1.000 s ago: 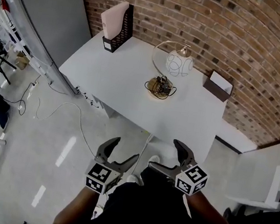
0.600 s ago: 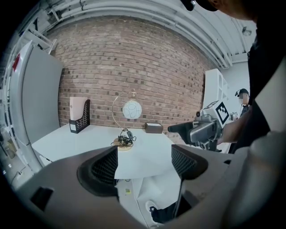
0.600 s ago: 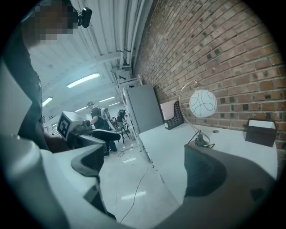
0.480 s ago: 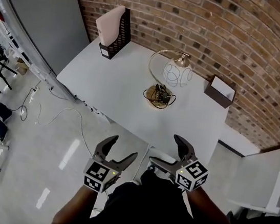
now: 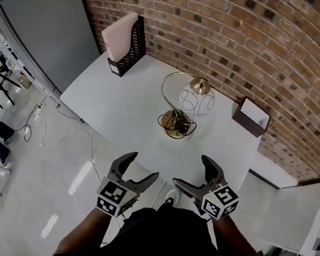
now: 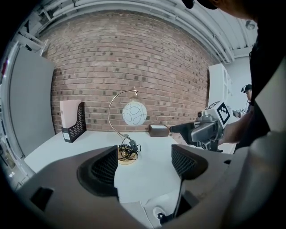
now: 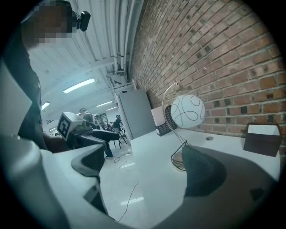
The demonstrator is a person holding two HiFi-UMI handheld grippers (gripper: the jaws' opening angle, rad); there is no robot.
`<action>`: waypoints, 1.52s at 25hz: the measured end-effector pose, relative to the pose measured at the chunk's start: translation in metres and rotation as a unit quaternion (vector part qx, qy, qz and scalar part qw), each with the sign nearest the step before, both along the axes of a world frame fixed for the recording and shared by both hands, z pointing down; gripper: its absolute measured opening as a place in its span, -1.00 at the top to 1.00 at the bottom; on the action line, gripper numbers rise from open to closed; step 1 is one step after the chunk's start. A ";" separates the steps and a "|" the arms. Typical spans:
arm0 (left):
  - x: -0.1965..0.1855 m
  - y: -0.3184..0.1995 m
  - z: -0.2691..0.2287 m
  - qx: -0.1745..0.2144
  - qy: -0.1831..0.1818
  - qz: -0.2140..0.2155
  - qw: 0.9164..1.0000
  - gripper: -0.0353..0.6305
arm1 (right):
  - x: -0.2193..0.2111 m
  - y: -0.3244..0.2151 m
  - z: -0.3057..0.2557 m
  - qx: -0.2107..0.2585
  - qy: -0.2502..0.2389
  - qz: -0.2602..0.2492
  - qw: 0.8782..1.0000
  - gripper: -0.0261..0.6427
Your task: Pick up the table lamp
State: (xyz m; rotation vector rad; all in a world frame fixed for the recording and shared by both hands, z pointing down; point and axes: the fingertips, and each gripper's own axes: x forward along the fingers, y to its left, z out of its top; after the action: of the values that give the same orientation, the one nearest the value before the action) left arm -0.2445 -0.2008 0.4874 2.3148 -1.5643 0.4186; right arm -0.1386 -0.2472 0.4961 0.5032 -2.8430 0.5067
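The table lamp point(image 5: 196, 102) stands upright on the white table point(image 5: 123, 98), far ahead of the 2 grippers. The left gripper point(image 5: 143, 167) and right gripper point(image 5: 190, 171) gape wide and empty, seemingly equally near.

Lamp point(image 5: 194, 100): white globe, thin grey loopy lines, brass-gold arc and base. Table point(image 5: 116, 103) plain white. Far wall point(image 5: 266, 45) red-brown brick, pale mortar. Far-left rack point(image 5: 137, 43) black mesh, folder point(image 5: 119, 30) pinkish. Right box point(image 5: 249, 124) dark brown, white inside. Left gripper point(image 5: 142, 167), right gripper point(image 5: 190, 171) dark grey, black-white marker cubes.
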 end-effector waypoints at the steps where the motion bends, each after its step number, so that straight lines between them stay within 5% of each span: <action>1: 0.001 -0.009 -0.001 0.000 -0.003 0.001 1.000 -0.23 | 0.002 -0.007 0.000 -0.003 -0.002 0.003 1.000 -0.76; 20: -0.028 -0.103 -0.018 0.015 -0.047 -0.028 0.998 -0.23 | 0.025 -0.095 0.021 -0.010 0.005 0.029 1.000 -0.73; 38: -0.071 -0.178 -0.010 0.024 -0.025 0.082 0.996 -0.23 | -0.014 -0.125 0.044 -0.029 0.047 0.127 0.990 -0.70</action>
State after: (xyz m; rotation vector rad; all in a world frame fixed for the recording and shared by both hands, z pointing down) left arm -0.3155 -0.3791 0.4769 2.4975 -1.4253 0.4867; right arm -0.1530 -0.3726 0.5404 0.8592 -2.6795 0.5908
